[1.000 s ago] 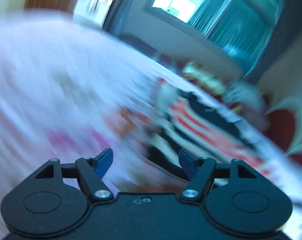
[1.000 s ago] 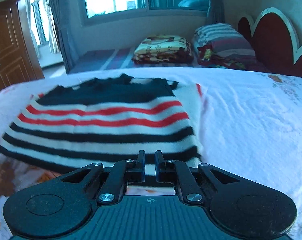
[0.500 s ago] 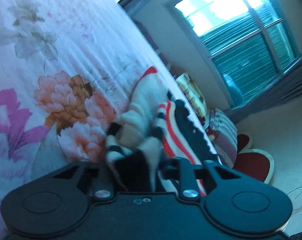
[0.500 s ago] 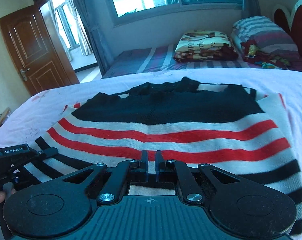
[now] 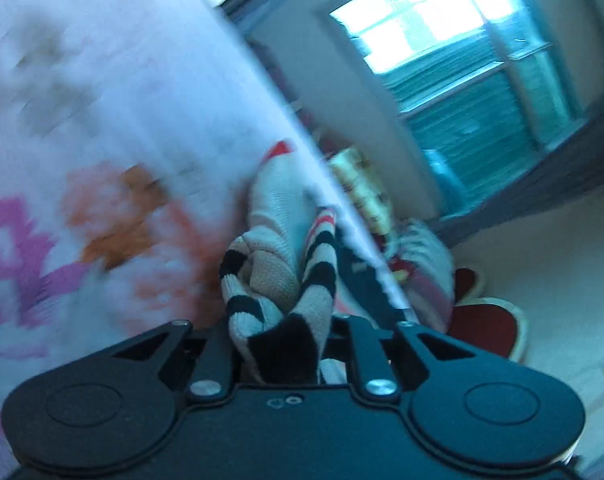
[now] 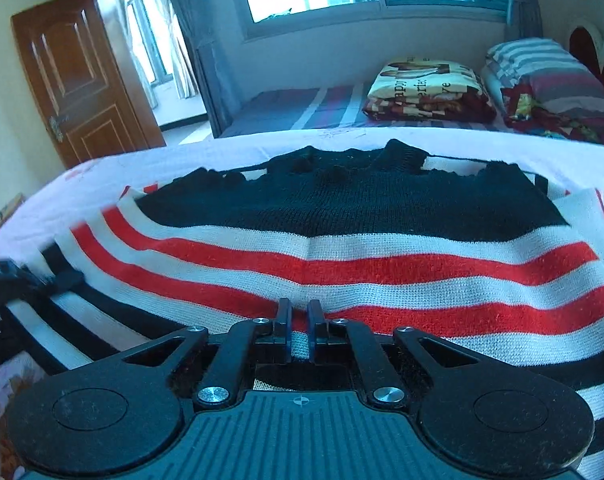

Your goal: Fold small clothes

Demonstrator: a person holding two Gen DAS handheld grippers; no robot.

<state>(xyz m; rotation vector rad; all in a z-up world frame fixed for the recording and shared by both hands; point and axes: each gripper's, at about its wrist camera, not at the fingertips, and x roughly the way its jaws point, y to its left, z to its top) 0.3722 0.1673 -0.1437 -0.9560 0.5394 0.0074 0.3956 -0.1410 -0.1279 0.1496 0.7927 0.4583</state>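
Behind sweater (image 6: pixel 341 236), folded blanket (image 6: pixel 425 88) lettering, perhaps "Happy".

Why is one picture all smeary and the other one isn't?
Left wrist view: the flowered bedsheet and window smear with motion blur. Right wrist view: the striped sweater looks sharp, only the door bends from fisheye, and the window glares bright.

Both tools (image 5: pixel 278 332) (image 6: pixel 298 324) are matte black with silver screws.
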